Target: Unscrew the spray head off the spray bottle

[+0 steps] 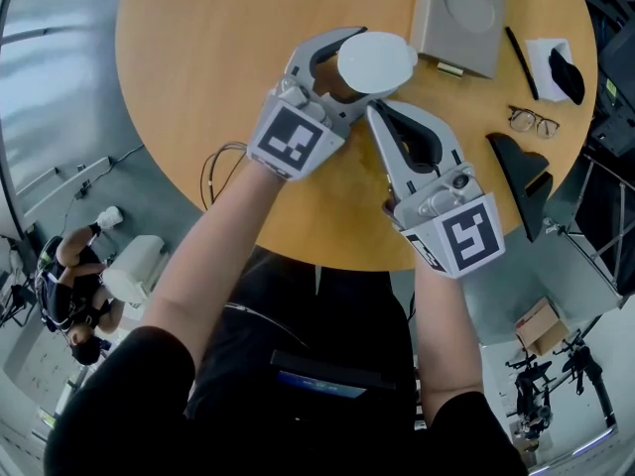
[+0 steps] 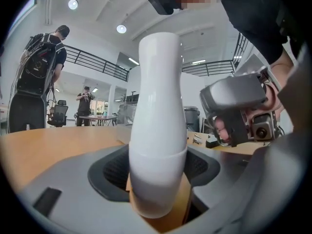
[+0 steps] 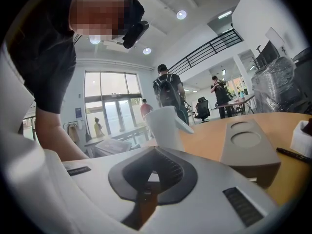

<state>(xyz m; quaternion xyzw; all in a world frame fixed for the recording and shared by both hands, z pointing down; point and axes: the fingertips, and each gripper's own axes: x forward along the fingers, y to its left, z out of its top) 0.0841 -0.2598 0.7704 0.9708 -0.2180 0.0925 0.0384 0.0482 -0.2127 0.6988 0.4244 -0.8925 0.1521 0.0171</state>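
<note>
Right now the spray bottle [image 2: 158, 130] stands upright between your left gripper's [image 1: 365, 67] parted jaws, not clamped; your right gripper [image 1: 375, 109], jaws together, waits just beside it.

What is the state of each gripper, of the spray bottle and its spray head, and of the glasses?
left gripper: open, jaws on both sides of the spray bottle, not pressing on it.
right gripper: shut, empty, beside the spray bottle.
spray bottle: upright on the table.
spray head: on the spray bottle, not yet off.
glasses: lying on the table, apart from both grippers.
</note>
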